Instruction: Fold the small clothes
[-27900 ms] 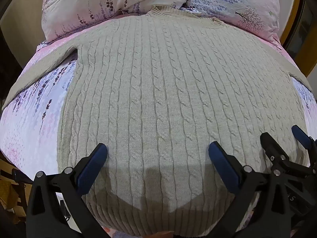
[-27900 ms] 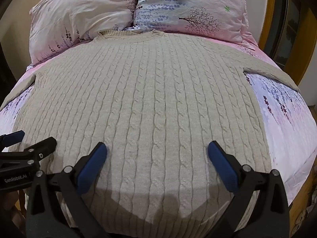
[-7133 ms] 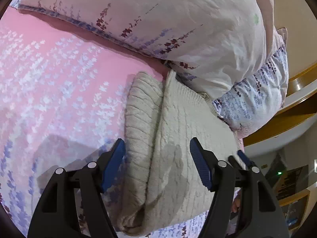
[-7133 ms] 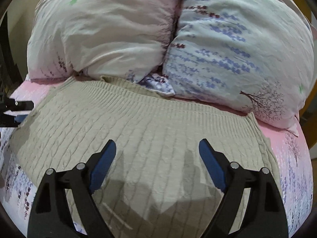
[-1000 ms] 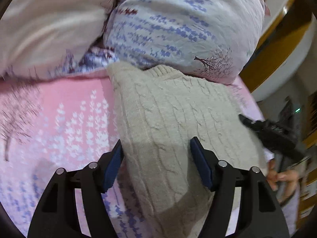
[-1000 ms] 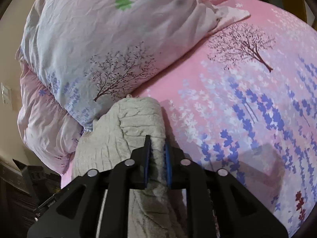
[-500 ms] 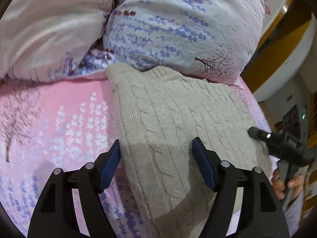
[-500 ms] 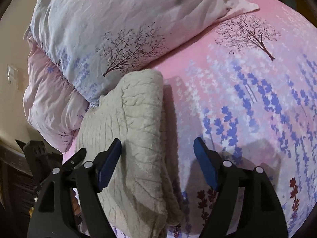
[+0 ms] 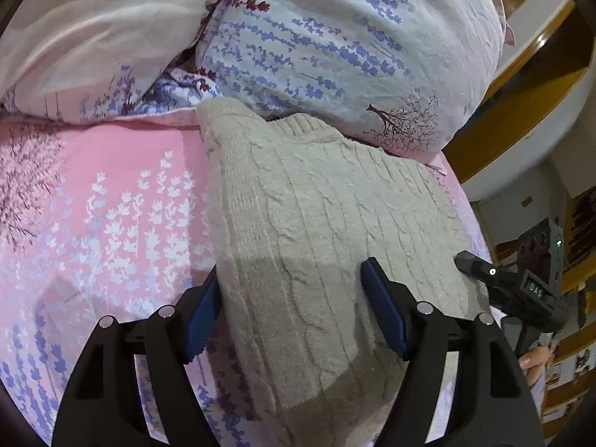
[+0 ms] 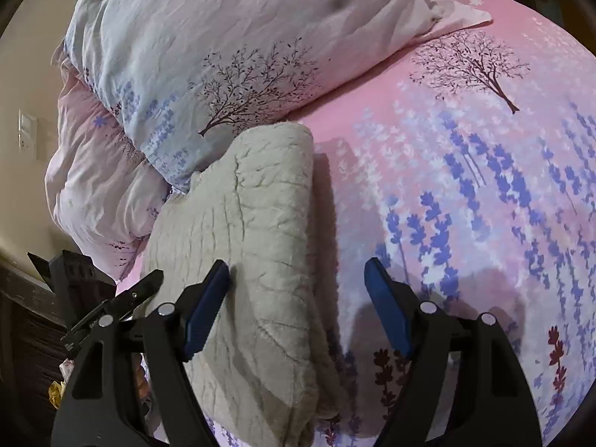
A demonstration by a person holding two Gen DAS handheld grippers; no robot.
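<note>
Folded sweater [image 9: 327, 231] on the bedsheet [image 9: 104, 201], its far edge against the pillows [image 9: 350, 44].

A home bedroom, going by the made bed [image 10: 465, 149] under a pink sheet printed with lavender sprigs and trees, two plump floral pillows [image 9: 335, 44] at its head, a curved wooden headboard [image 9: 521, 85], and a wall switch [image 10: 28, 132] on the cream wall.
</note>
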